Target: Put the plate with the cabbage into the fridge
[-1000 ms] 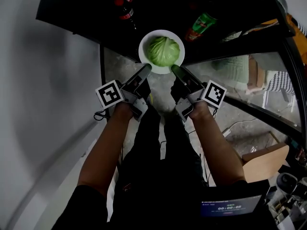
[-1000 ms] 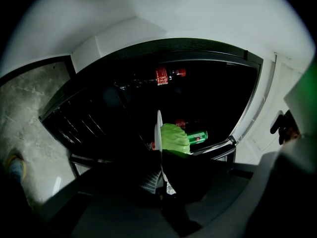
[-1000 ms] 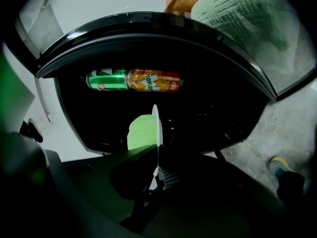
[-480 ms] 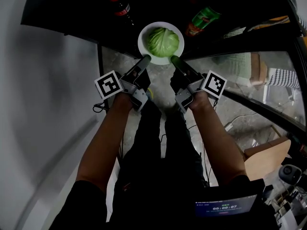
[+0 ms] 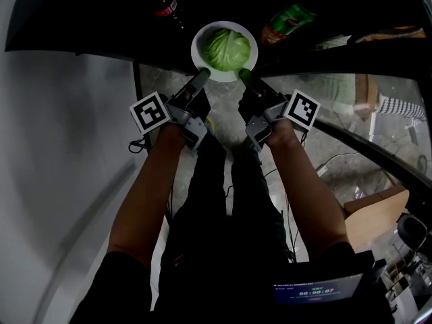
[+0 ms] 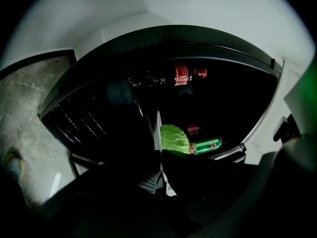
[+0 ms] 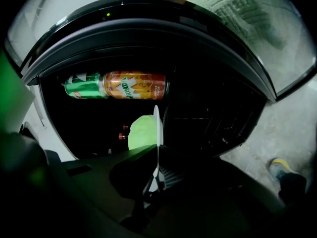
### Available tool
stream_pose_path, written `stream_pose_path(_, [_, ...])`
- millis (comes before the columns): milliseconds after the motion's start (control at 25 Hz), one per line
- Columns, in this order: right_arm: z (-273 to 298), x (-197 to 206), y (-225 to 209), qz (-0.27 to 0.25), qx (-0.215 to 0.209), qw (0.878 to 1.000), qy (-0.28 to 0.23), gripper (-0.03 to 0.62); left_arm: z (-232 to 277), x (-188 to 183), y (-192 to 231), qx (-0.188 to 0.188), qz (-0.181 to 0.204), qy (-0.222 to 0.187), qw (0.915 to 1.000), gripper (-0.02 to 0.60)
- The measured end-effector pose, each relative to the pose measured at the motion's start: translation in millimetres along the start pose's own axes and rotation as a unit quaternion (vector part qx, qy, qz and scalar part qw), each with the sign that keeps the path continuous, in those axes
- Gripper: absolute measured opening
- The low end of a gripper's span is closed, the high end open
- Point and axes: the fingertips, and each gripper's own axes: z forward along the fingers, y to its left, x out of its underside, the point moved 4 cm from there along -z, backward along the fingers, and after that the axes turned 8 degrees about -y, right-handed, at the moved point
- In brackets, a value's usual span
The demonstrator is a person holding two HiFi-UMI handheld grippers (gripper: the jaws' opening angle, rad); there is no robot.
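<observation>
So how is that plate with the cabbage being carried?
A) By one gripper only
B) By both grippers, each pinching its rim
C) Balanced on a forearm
B: the left gripper and the right gripper each clamp the near rim of the plate, with the cabbage on it.

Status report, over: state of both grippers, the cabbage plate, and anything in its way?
Left gripper and right gripper shut on plate rim. Cabbage on plate, at fridge opening. Red-label bottle left, green bottle right; gap looks free.
</observation>
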Motion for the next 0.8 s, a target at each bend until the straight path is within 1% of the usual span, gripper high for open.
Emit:
stream_pose_path(520, [-1.7,0.1,0.5,-0.004,-0.002,1.0,-0.002,0.015,-1.5,1.0,0.7,0.006,-0.006,-0.008,0.9999,0.012])
stream_pose_path(800, [-0.6,-1.7,-1.5,-0.002,-0.009,1.0,-0.006,0.015,-1.4,3.0,3.5,0.009,-0.023,-0.023,0.9994,0.012])
